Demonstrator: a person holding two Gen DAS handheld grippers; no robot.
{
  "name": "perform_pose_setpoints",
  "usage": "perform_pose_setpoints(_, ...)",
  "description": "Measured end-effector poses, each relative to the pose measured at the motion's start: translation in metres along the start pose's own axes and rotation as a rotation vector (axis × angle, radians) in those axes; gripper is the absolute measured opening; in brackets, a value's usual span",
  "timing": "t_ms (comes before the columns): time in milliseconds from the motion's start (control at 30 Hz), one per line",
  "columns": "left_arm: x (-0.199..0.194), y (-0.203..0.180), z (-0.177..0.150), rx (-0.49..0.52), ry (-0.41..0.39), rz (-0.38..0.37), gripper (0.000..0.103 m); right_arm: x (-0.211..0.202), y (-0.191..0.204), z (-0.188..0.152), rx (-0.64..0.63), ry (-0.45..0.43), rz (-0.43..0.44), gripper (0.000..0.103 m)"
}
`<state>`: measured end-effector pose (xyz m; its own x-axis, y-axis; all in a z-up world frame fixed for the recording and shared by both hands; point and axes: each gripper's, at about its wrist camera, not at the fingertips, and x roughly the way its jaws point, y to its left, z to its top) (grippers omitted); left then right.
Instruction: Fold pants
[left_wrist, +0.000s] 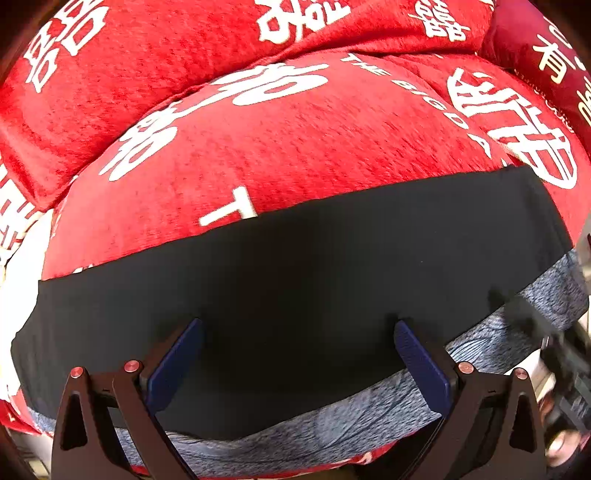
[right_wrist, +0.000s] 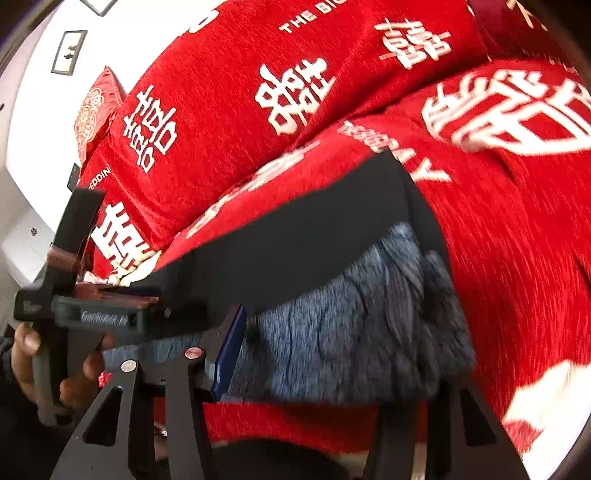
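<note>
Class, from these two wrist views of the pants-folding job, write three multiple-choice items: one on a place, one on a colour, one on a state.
1. Where do the pants lie?
A. on a red blanket
B. on a wooden floor
C. in a basket

2. What colour is the fleecy inner side of the pants?
A. yellow
B. grey-blue
C. green

3. How do the jaws of the left gripper stand?
A. shut on a sock
B. shut on a pillow
C. open

Answers: 1 A, the red blanket with white lettering spreads around them. 2 B, grey-blue fleece shows along the near edge. 3 C, its fingers stand apart over the dark cloth.
</note>
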<state>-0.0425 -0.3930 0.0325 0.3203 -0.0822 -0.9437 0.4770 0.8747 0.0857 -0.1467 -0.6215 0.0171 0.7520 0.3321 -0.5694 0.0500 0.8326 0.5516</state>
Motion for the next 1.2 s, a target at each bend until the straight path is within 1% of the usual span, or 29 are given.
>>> perform_pose_setpoints(67, -0.004, 0.011, -0.001, -0.026, -0.002, -0.006, 0.103, 0.011, 0.000, 0.013, -0.004, 0.009, 0.015, 0.055)
perform_pose_setpoints(133, -0.007, 0.020, 0.000, -0.046, -0.005, -0.008, 0.103, 0.021, 0.005, 0.020, -0.020, 0.036, 0.013, 0.054)
perform_pose_setpoints(200, -0.009, 0.033, 0.001, -0.075, -0.010, -0.005, 0.103, 0.026, 0.007, 0.027, -0.021, 0.045, 0.009, 0.055)
perform_pose_setpoints(267, -0.011, 0.046, -0.001, -0.109, -0.008, -0.003, 0.103, 0.030, 0.013, 0.031, -0.041, 0.074, -0.031, 0.052)
perform_pose_setpoints(300, -0.011, 0.052, -0.001, -0.124, -0.007, 0.001, 0.103, 0.030, 0.018, 0.032, -0.059, 0.085, -0.058, 0.044)
perform_pose_setpoints(333, -0.010, 0.058, -0.002, -0.138, -0.005, 0.005, 0.103, 0.029, 0.021, 0.032, -0.065, 0.090, -0.066, 0.034)
perform_pose_setpoints(367, -0.009, 0.065, -0.003, -0.154, -0.003, 0.008, 0.103, 0.027, 0.026, 0.032, -0.073, 0.090, -0.074, 0.030)
perform_pose_setpoints(400, -0.007, 0.072, -0.004, -0.173, 0.003, 0.011, 0.103, 0.025, 0.030, 0.033, -0.078, 0.087, -0.081, 0.028)
perform_pose_setpoints(467, 0.002, 0.083, -0.006, -0.205, 0.027, 0.028, 0.103, 0.022, 0.039, 0.035, -0.097, 0.086, -0.110, 0.027)
perform_pose_setpoints(500, 0.011, 0.085, -0.008, -0.203, 0.055, 0.060, 0.103, 0.022, 0.043, 0.036, -0.107, 0.088, -0.128, 0.027)
perform_pose_setpoints(533, 0.022, 0.086, -0.010, -0.192, 0.080, 0.062, 0.103, 0.021, 0.046, 0.037, -0.110, 0.090, -0.140, 0.026)
perform_pose_setpoints(567, 0.025, 0.090, -0.011, -0.202, 0.056, 0.030, 0.103, 0.021, 0.050, 0.040, -0.114, 0.093, -0.157, 0.026)
perform_pose_setpoints(600, 0.025, 0.093, -0.011, -0.203, 0.045, 0.013, 0.103, 0.021, 0.054, 0.042, -0.120, 0.095, -0.171, 0.025)
perform_pose_setpoints(667, 0.023, 0.095, -0.010, -0.199, 0.061, 0.002, 0.103, 0.017, 0.067, 0.046, -0.147, 0.088, -0.200, 0.025)
perform_pose_setpoints(733, 0.019, 0.101, -0.010, -0.228, 0.070, -0.009, 0.103, 0.013, 0.083, 0.049, -0.173, 0.078, -0.222, 0.023)
perform_pose_setpoints(800, 0.013, 0.109, -0.014, -0.256, 0.052, -0.039, 0.103, 0.005, 0.103, 0.053, -0.212, 0.064, -0.239, 0.023)
perform_pose_setpoints(833, 0.012, 0.112, -0.016, -0.262, 0.049, -0.043, 0.103, 0.003, 0.109, 0.055, -0.224, 0.057, -0.242, 0.022)
perform_pose_setpoints(867, 0.013, 0.117, -0.020, -0.274, 0.050, -0.038, 0.103, -0.002, 0.120, 0.056, -0.246, 0.043, -0.249, 0.022)
perform_pose_setpoints(933, 0.022, 0.123, -0.026, -0.286, 0.076, -0.014, 0.103, -0.006, 0.138, 0.059, -0.277, 0.028, -0.257, 0.022)
perform_pose_setpoints(967, 0.024, 0.123, -0.028, -0.280, 0.062, -0.009, 0.103, -0.007, 0.146, 0.060, -0.291, 0.022, -0.259, 0.022)
perform_pose_setpoints(1033, 0.023, 0.110, -0.028, -0.209, 0.022, 0.051, 0.103, -0.008, 0.163, 0.061, -0.319, 0.010, -0.256, 0.022)
perform_pose_setpoints(1067, 0.022, 0.108, -0.027, -0.191, 0.015, 0.063, 0.103, -0.007, 0.175, 0.061, -0.337, 0.007, -0.255, 0.022)
perform_pose_setpoints(1100, 0.021, 0.110, -0.026, -0.188, 0.024, 0.050, 0.103, -0.004, 0.187, 0.061, -0.358, 0.006, -0.258, 0.022)
perform_pose_setpoints(1133, 0.021, 0.116, -0.025, -0.209, 0.043, 0.005, 0.103, -0.003, 0.194, 0.060, -0.373, 0.006, -0.260, 0.022)
perform_pose_setpoints(1167, 0.019, 0.131, -0.027, -0.265, 0.063, -0.078, 0.103, -0.001, 0.206, 0.059, -0.395, 0.005, -0.259, 0.022)
perform_pose_setpoints(1200, 0.016, 0.144, -0.029, -0.309, 0.060, -0.114, 0.103, 0.001, 0.218, 0.056, -0.413, 0.004, -0.255, 0.022)
